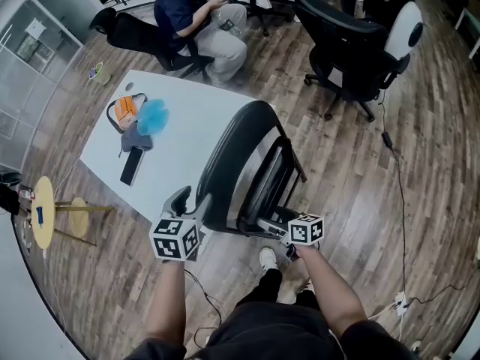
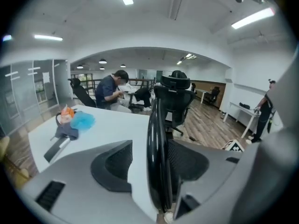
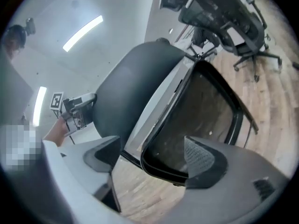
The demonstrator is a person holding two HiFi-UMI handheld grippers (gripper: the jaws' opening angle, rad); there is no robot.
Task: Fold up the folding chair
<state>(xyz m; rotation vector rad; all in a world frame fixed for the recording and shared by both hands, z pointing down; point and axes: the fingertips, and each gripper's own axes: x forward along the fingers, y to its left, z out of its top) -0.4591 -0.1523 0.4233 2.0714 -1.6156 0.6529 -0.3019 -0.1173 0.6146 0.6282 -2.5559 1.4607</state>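
The black folding chair [image 1: 247, 163] stands against the white table [image 1: 187, 137], its seat tipped up close to the backrest. My left gripper [image 1: 191, 201] is at the backrest's near left edge. In the left gripper view the backrest's black rim [image 2: 156, 143] runs upright between the jaws of the left gripper [image 2: 152, 164], with a gap showing at the left pad [image 2: 114, 164]. My right gripper [image 1: 279, 227] is at the seat's lower front edge. In the right gripper view the seat rim [image 3: 161, 169] lies between the spread jaws of the right gripper [image 3: 152, 155].
On the table lie an orange item [image 1: 124, 109], a blue fluffy thing [image 1: 152, 115] and a black flat object [image 1: 131, 167]. A seated person [image 1: 199, 21] and a black office chair [image 1: 360, 47] are beyond. A yellow round stand [image 1: 43, 210] is left; a cable [image 1: 397, 186] crosses the floor.
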